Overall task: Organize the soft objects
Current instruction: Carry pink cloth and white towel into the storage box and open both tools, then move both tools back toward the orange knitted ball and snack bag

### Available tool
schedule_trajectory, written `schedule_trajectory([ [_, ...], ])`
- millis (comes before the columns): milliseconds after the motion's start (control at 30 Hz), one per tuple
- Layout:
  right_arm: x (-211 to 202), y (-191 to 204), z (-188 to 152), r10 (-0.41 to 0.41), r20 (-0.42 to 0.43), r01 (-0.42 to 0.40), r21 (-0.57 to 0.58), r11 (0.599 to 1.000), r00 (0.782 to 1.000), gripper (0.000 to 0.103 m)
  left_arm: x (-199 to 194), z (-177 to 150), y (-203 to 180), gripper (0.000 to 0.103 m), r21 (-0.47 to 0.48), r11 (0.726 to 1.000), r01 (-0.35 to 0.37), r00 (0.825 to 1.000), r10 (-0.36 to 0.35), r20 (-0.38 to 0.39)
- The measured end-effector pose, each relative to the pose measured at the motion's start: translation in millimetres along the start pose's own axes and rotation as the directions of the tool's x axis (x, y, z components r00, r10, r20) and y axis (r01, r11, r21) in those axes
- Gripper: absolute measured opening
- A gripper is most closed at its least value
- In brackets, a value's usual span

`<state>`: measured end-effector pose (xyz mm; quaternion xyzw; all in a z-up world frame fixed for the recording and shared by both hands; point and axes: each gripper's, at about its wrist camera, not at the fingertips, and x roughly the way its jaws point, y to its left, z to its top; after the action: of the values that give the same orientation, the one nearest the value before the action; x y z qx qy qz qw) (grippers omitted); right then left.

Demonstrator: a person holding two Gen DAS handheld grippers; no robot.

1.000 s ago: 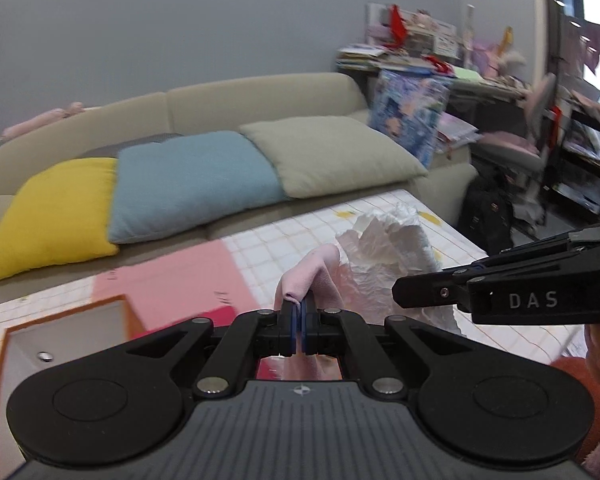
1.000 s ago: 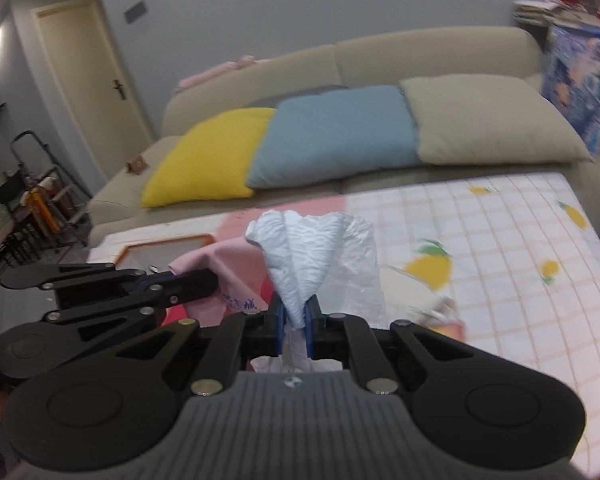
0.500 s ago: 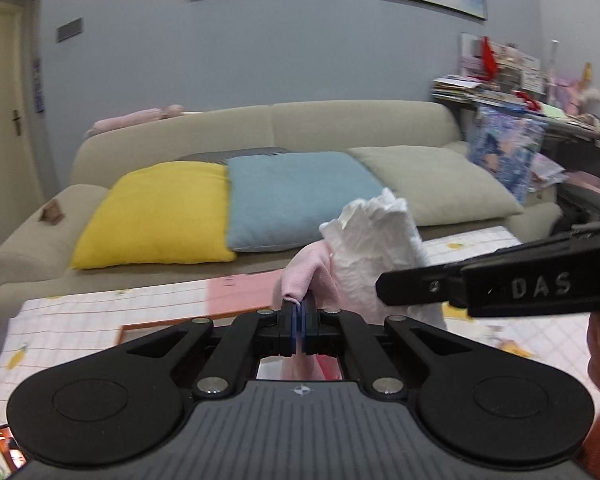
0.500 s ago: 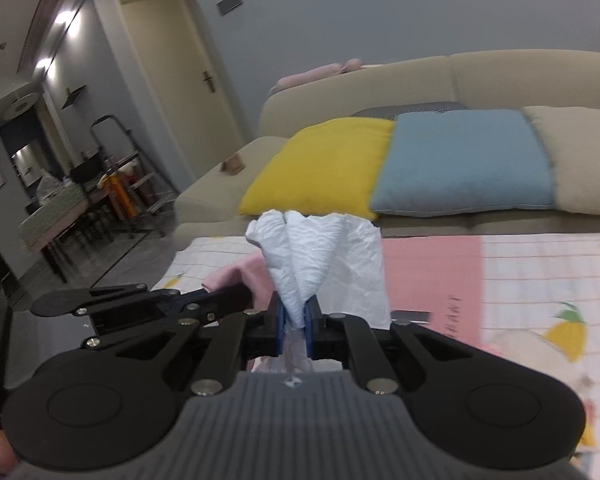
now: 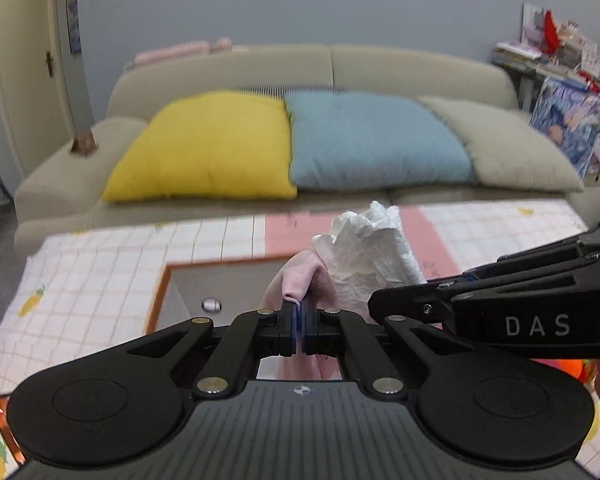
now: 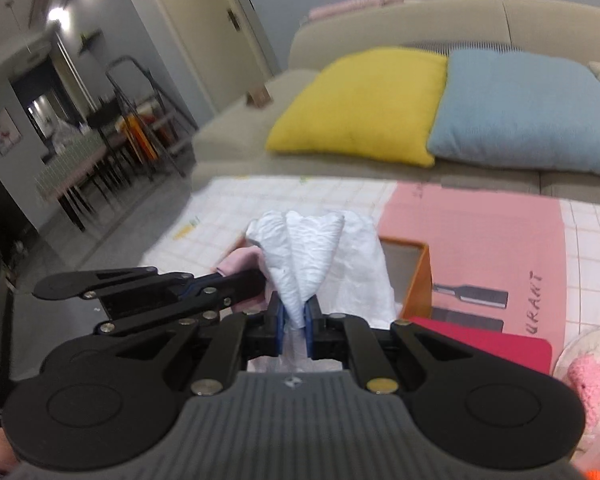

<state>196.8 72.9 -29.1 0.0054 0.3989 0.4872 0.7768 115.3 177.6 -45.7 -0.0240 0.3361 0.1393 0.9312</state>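
The left gripper (image 5: 299, 322) has its jaws pressed together on a fold of pink cloth (image 5: 296, 280), which hangs below them. The right gripper (image 6: 294, 322) has its jaws pinching a bunch of white crinkled cloth (image 6: 304, 252), which fans out above them. The two grippers sit just beside each other, and the pink and white cloths touch, both held above the surface (image 5: 100, 264), which is covered by a checked cloth with fruit prints and a pink panel.

Just beyond the held cloths stands an open box (image 5: 228, 280) with an orange rim and grey inside. A small shiny round object (image 5: 211, 304) lies on its floor; the rest of its inside is hidden behind the cloths.

At the right edge of the right wrist view, a clear bowl (image 6: 572, 356) holds something pink and knitted (image 6: 590, 384). A red flat item (image 6: 480, 344) lies beside it.

Farther back, a sofa (image 5: 380, 68) carries a yellow cushion (image 5: 208, 148), a blue cushion (image 5: 376, 144) and a beige cushion (image 5: 512, 152).
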Motion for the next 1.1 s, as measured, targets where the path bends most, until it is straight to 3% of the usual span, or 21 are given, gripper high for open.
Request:
schedule_trajectory([
  [367,56,-10,-7,-0.144,-0.135,0.123,-0.15,0.981,0.98,0.008,45,-22,11,0.002,0.028,0.999,-0.025,0.989,0.029,-0.146],
  [600,70,-9,-9,-0.156,-0.175,0.123,-0.187,0.975,0.972,0.011,51,-27,17,0.007,0.012,0.999,-0.039,0.981,0.041,-0.188],
  [667,70,-10,-7,-0.152,-0.176,0.12,-0.18,0.976,0.973,0.015,48,-25,18,0.011,0.009,0.999,-0.046,0.981,0.047,-0.188],
  [900,40,-9,2,-0.15,-0.11,0.134,-0.142,0.981,0.983,0.041,30,-10,20,0.055,0.002,0.993,-0.115,0.982,0.114,-0.152],
  [1100,-3,-13,5,-0.202,-0.018,0.198,-0.121,0.973,0.979,0.043,0,4,8,0.057,-0.008,0.989,-0.151,0.986,0.15,-0.07],
])
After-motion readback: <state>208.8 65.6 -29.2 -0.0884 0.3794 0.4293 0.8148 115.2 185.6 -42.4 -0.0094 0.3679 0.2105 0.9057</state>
